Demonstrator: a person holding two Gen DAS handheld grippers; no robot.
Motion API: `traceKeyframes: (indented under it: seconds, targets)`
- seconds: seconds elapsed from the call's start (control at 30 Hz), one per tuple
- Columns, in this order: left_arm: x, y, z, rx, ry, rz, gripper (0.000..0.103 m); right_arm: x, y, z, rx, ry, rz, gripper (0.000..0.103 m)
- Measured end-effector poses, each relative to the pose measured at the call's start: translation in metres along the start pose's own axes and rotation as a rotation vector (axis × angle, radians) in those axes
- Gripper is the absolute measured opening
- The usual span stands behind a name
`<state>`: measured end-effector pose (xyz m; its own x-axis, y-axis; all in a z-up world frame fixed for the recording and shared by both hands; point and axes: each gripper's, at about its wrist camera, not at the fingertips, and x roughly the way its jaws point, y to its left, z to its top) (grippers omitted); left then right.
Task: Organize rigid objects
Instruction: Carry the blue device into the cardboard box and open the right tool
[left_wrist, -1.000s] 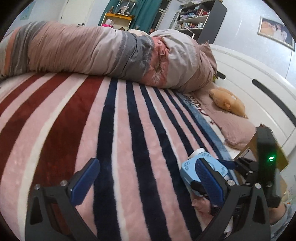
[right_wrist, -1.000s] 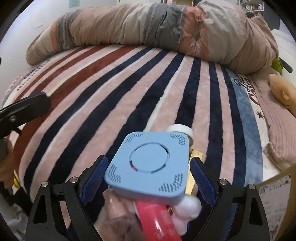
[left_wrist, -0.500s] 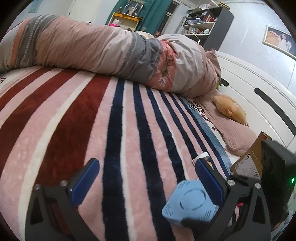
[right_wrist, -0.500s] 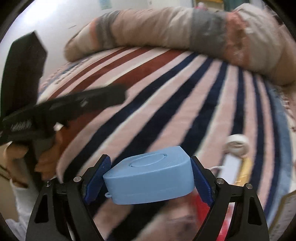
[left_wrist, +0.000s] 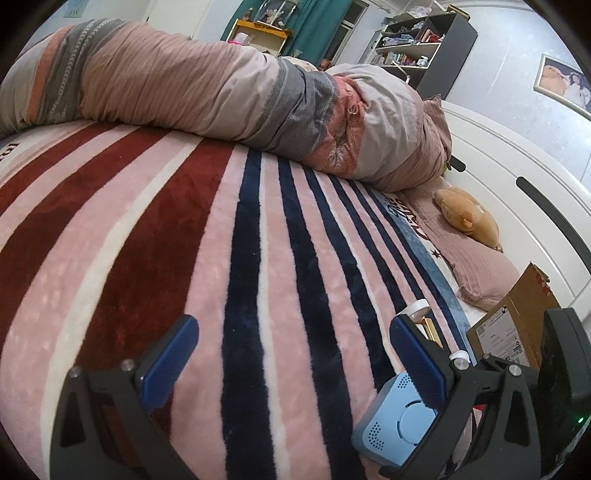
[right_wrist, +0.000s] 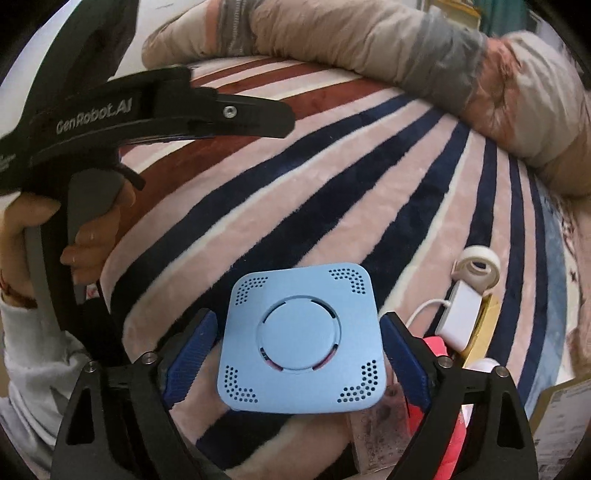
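A light blue square box (right_wrist: 301, 341) with a round lid and dotted corners lies flat on the striped blanket between the fingers of my right gripper (right_wrist: 299, 360). The jaws stand wide, with small gaps on both sides of the box. The box also shows in the left wrist view (left_wrist: 395, 432), low right, behind my left gripper's right finger. My left gripper (left_wrist: 295, 354) is open and empty above the blanket. Beside the box lie a white tape roll (right_wrist: 478, 271), a white charger with cable (right_wrist: 458, 321), a gold item (right_wrist: 482, 334), a pink-red tube (right_wrist: 456, 424) and a clear pinkish package (right_wrist: 376, 432).
A cardboard box (left_wrist: 517, 332) stands at the bed's right edge. A rolled duvet (left_wrist: 221, 92) lies across the far side. A plush toy (left_wrist: 465, 218) and pillow (left_wrist: 480, 273) lie by the white headboard. The hand-held left gripper body (right_wrist: 110, 122) fills the right wrist view's upper left.
The right gripper set the blue box down flat beside the other items and its jaws have loosened around it. The left gripper shifted slightly, staying open.
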<state>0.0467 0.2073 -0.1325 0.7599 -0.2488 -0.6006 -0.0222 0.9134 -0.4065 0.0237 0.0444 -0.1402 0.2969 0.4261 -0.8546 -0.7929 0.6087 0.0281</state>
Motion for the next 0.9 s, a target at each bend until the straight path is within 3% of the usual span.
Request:
traceKeyframes:
  seconds: [0.07,0.13,0.23,0.33,0.53,0.6,0.7,0.8,0.9]
  targets:
    - [0.001,0.0,-0.001,0.001,0.009,0.002,0.103,0.006,0.003,0.0,-0.013,0.016,-0.01,0.089]
    - [0.002,-0.002,-0.001,0.005,0.022,0.013,0.102,0.01,0.004,-0.003,-0.023,0.027,-0.039,0.08]
    - [-0.001,-0.007,-0.003,0.005,0.033,0.005,0.102,0.003,-0.001,-0.005,-0.003,-0.015,-0.047,0.079]
    - [-0.012,-0.022,-0.001,0.029,0.027,-0.099,0.102,-0.025,-0.006,-0.003,0.023,-0.114,-0.033,0.079]
    - [-0.05,-0.105,0.021,0.141,0.022,-0.364,0.1,-0.118,-0.016,-0.011,0.031,-0.385,-0.052,0.079]
    - [-0.061,-0.147,0.029,0.208,0.034,-0.428,0.082,-0.148,-0.023,-0.02,0.042,-0.472,-0.065,0.079]
    - [-0.068,-0.195,0.038,0.26,0.066,-0.507,0.063,-0.197,-0.039,-0.042,0.085,-0.603,-0.109,0.079]
    - [-0.071,-0.245,0.044,0.334,0.073,-0.549,0.047,-0.228,-0.062,-0.065,0.142,-0.668,-0.162,0.079]
    - [-0.061,-0.296,0.044,0.416,0.107,-0.563,0.047,-0.247,-0.087,-0.087,0.198,-0.703,-0.205,0.079]
